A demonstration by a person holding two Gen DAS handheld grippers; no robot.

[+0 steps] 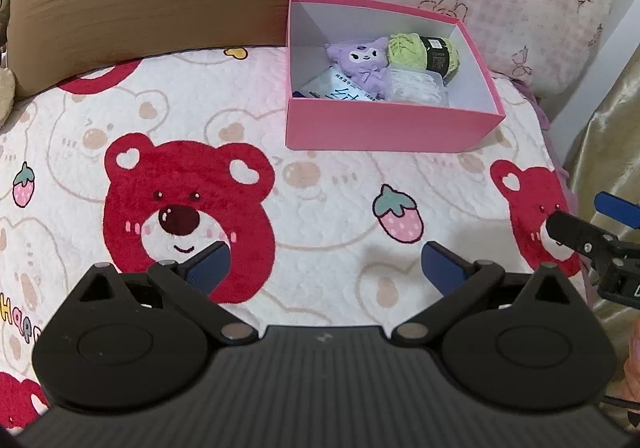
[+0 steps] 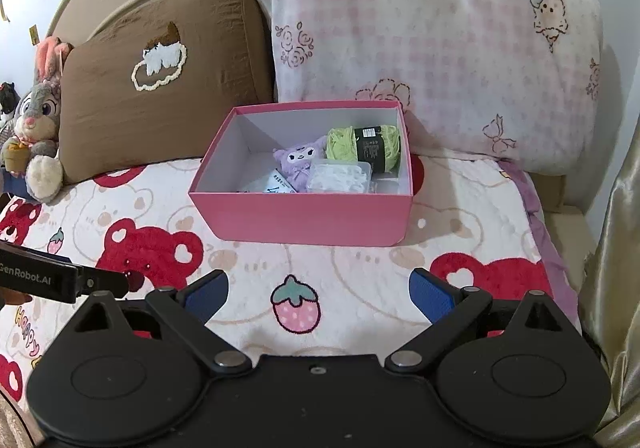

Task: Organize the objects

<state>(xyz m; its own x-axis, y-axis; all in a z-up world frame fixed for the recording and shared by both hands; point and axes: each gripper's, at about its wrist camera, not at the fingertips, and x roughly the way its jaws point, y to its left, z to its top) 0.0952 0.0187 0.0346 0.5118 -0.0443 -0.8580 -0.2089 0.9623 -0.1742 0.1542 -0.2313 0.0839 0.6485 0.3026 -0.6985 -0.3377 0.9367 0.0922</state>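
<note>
Both the left gripper and right gripper hover with jaws wide, holding nothing, above the bear-print blanket. Beyond them sits the pink box, containing a purple plush, green yarn and a clear case, with pillows just behind.

Each tool, left and right, has a matte black ribbed body, silver pivot screws, and blue ridged fingertip pads.

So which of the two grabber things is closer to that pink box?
The right gripper, probably. It faces the pink box almost squarely, jaws open. The left gripper sits to the box's left and seemingly farther back, jaws open too.
</note>
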